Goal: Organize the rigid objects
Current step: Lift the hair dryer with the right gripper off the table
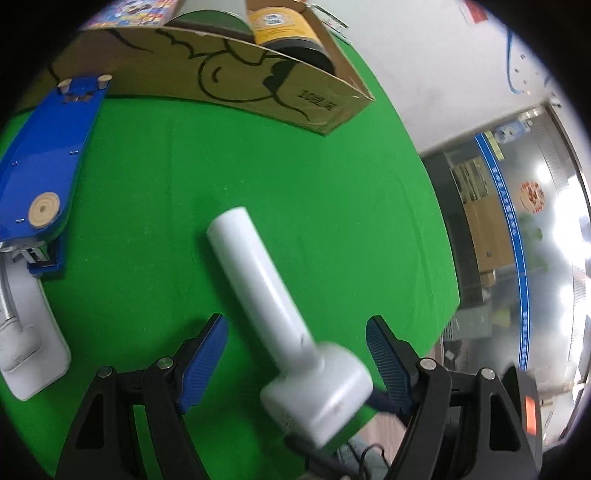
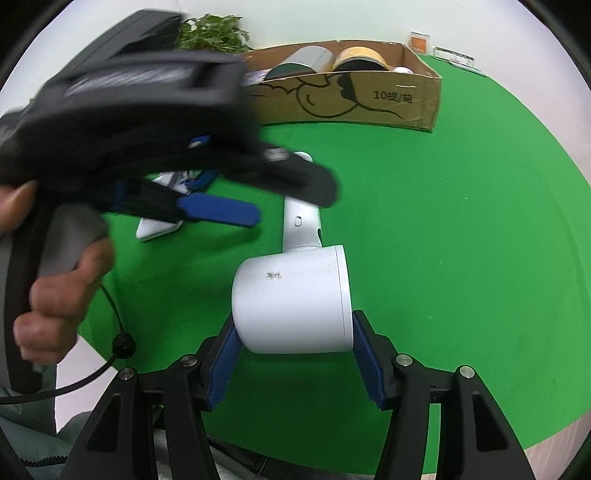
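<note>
A white hair dryer [image 1: 280, 317] lies over the green table; in the right wrist view its barrel [image 2: 291, 302] sits between my right gripper's [image 2: 291, 354] blue pads, which press on both its sides. My left gripper [image 1: 295, 354] is open, its blue pads apart on either side of the dryer's handle, not touching it. The left gripper also shows in the right wrist view [image 2: 221, 210], blurred, above the dryer's handle. A cardboard box [image 1: 236, 77] [image 2: 351, 99] with rolls inside stands at the back.
A blue stapler [image 1: 40, 166] and a white desk lamp base [image 1: 26, 339] lie at the left in the left wrist view. The table's edge runs close on the right [image 1: 439, 236]. A green plant [image 2: 210, 33] stands behind the box.
</note>
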